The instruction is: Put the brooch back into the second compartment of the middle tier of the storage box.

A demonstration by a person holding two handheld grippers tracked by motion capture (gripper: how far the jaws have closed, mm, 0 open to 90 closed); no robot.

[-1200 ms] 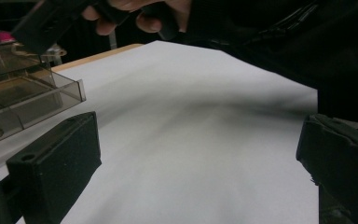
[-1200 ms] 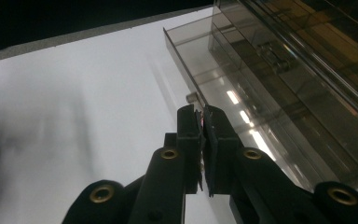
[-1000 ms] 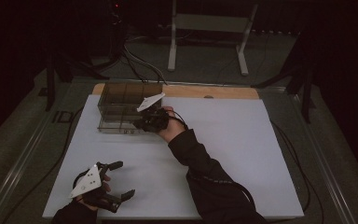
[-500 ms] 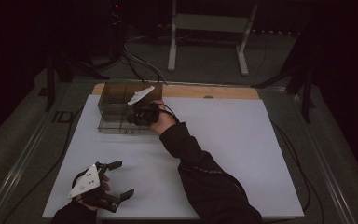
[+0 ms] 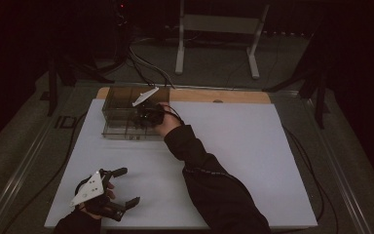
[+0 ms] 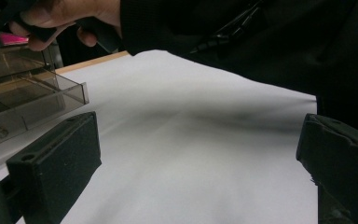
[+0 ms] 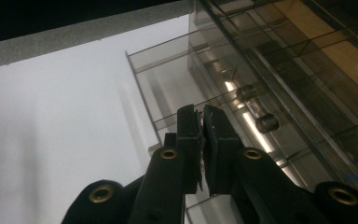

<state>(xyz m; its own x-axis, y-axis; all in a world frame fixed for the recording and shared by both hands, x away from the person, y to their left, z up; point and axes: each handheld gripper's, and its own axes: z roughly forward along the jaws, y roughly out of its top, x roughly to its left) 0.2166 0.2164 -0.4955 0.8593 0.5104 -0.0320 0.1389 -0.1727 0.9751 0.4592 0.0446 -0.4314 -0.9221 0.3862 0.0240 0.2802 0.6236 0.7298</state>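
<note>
Smoky plastic drawer box (image 7: 279,93) with small knobs beyond pressed-together right tongs (image 7: 201,122); left tongs (image 5: 121,187) spread, empty, over white table (image 5: 253,156).

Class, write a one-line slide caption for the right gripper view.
Right tool, jaws shut, poised over an open drawer of the clear drawer box on the white table.

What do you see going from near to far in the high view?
Left gripper → right sleeve → right gripper at the clear box → wooden strip → white stand.
</note>
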